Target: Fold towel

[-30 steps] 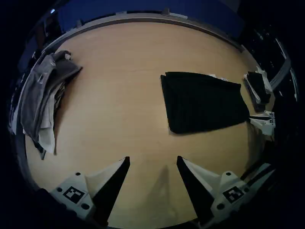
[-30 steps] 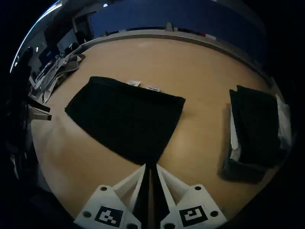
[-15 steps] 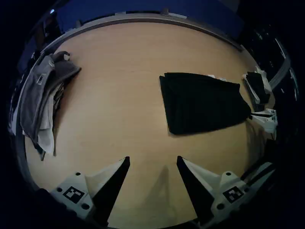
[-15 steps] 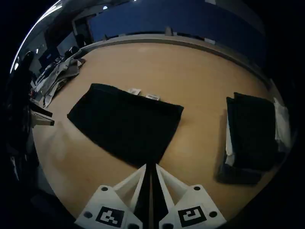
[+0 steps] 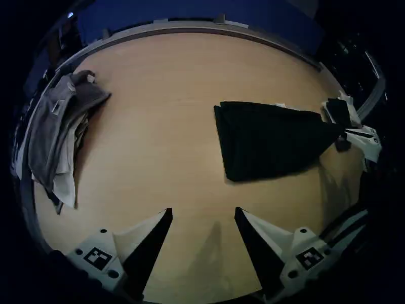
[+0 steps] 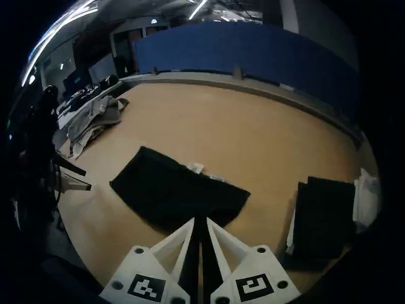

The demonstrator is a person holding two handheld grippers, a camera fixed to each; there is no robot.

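Pinching black towel (image 6: 172,193) corner: right gripper (image 6: 201,220).

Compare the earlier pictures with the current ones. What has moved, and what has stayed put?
The right gripper, shut on a corner of the black towel, rose and lifted that corner off the table. The left gripper stayed open and still; the grey cloth pile and the folded stack did not move.

- Both views are dim; the desk (image 5: 167,101) shows a muted, even tan.
- Ceiling strips (image 6: 198,7) glare atop the right gripper view.
- A faint, soft shadow lies on the desk between the left tongs (image 5: 202,210).
- The towel (image 5: 263,142) reads flat black, with little texture.
- Fisheye bends the desk's far edge; rims sink into dark.
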